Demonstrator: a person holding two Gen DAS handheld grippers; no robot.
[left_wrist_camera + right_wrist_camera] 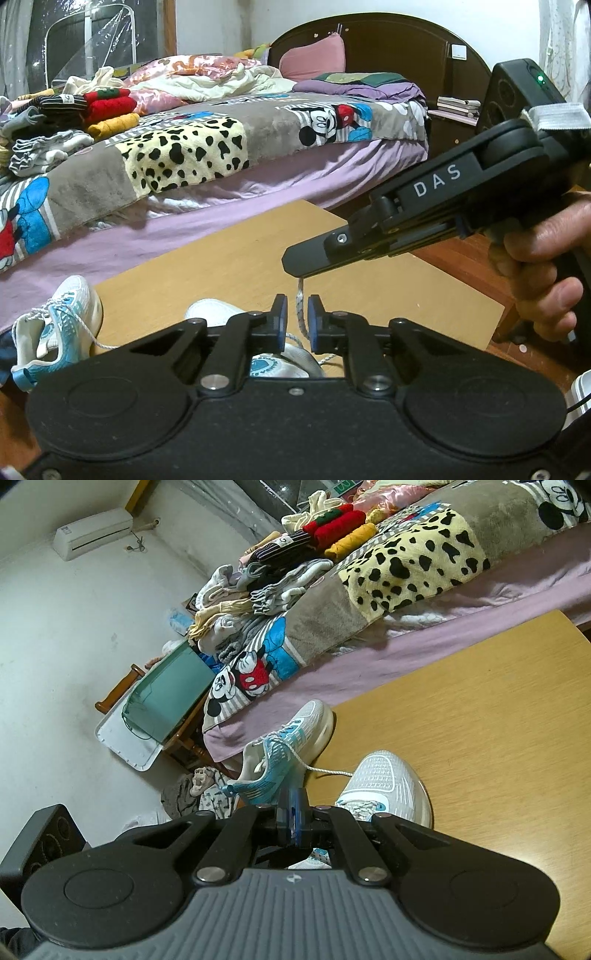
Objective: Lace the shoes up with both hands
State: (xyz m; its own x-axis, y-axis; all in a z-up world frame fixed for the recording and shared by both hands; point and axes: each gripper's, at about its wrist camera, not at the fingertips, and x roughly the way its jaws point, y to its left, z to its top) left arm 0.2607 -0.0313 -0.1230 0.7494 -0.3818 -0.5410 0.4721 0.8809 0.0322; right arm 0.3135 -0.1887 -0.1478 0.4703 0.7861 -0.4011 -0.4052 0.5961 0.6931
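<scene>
White braided lace (302, 314) hangs limp and light from the tightly clamped right gripper (295, 267), passing between the left gripper's (297, 320) near-closed pads; grip near its stiff tip. It rises from the shoe (388, 786) on the bench (498, 720).

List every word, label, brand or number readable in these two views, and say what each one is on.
"DAS": white letters on the black body of the right gripper, seen in the left wrist view.
Green sign at the top edge of the right wrist view: white characters, cut off and too blurred to read.
White tag on the striped folded garment on the bed: one mark, too small to read.
</scene>
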